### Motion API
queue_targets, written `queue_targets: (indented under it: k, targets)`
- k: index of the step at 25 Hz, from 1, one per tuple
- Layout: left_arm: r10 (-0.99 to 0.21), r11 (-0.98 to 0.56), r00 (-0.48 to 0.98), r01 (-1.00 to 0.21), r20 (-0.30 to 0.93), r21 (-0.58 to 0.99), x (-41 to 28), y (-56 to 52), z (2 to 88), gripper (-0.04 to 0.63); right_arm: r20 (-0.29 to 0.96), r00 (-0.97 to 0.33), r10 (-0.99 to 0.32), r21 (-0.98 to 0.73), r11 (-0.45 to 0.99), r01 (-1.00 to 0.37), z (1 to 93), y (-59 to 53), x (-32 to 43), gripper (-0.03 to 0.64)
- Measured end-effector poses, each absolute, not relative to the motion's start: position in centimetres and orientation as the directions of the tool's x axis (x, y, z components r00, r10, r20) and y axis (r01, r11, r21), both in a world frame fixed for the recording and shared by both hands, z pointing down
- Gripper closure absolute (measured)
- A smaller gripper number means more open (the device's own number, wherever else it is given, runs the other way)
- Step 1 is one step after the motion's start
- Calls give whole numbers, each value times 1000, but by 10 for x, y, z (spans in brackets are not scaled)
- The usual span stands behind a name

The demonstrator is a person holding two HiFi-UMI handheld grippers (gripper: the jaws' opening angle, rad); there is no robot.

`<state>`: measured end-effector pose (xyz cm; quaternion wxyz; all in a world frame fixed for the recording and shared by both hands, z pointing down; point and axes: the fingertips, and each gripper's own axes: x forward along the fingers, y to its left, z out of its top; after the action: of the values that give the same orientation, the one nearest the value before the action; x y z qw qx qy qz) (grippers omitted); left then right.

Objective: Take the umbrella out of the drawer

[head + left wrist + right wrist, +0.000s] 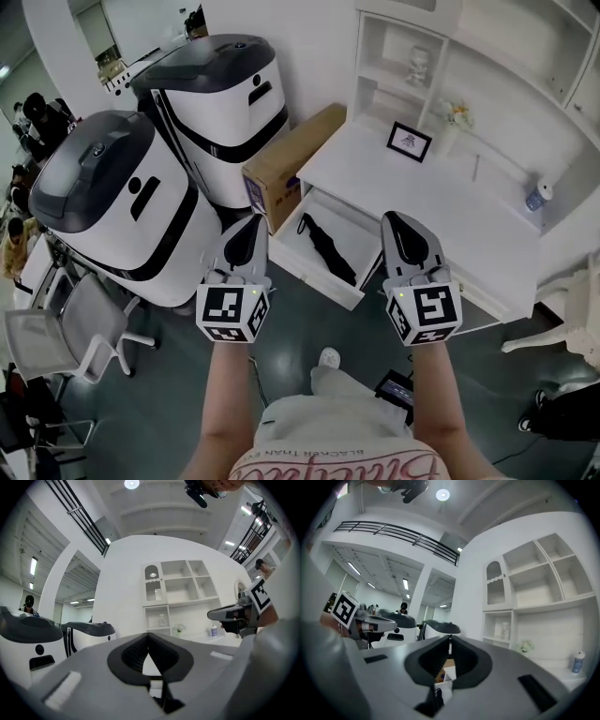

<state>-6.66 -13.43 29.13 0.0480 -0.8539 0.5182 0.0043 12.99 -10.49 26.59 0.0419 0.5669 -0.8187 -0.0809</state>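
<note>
**Ana:** White shelving rises behind the worktop (441, 202), and its drawer (314, 274) stands pulled out below the front edge. See the black folded umbrella (326, 248)? It lies slantwise on the drawer floor, with nothing touching it.

**Ben:** Yes. Both tools hang in the air short of it. The left gripper (251, 225) has its jaws closed on nothing. The right gripper (397, 223) is the same, tips together with nothing between them.

**Ana:** The first risk, I'd say, is going down with the jaws closed. They would only shove the umbrella against the drawer wall instead of taking it.

**Ben:** Agreed, they need to open before the descent. The drawer also looks shallow, so a jaw could catch its front rim or the worktop's edge above.

**Ana:** A grip near one end is another worry. A long, soft bundle like that would probably tip and drag, or slip free.

**Ben:** The cardboard box (291, 164) just left of the drawer could also get bumped by the left gripper.
</note>
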Motion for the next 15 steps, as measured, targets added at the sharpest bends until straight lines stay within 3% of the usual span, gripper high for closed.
queue_targets:
  k: [5, 11, 15]
  targets:
    - [-900, -431, 435, -899, -35, -76, -54, -172, 299, 587, 21, -407, -913, 121, 406, -906, 279, -152, 145, 590]
    - [-912, -409, 410, -909, -4, -83, -49, -196, 308, 588, 35, -461, -887, 46, 463, -885, 293, -188, 149, 330]
    - [-918, -396, 395, -915, 19, -79, -55, -209, 313, 588, 65, -484, -872, 32, 487, -873, 304, -208, 142, 310]
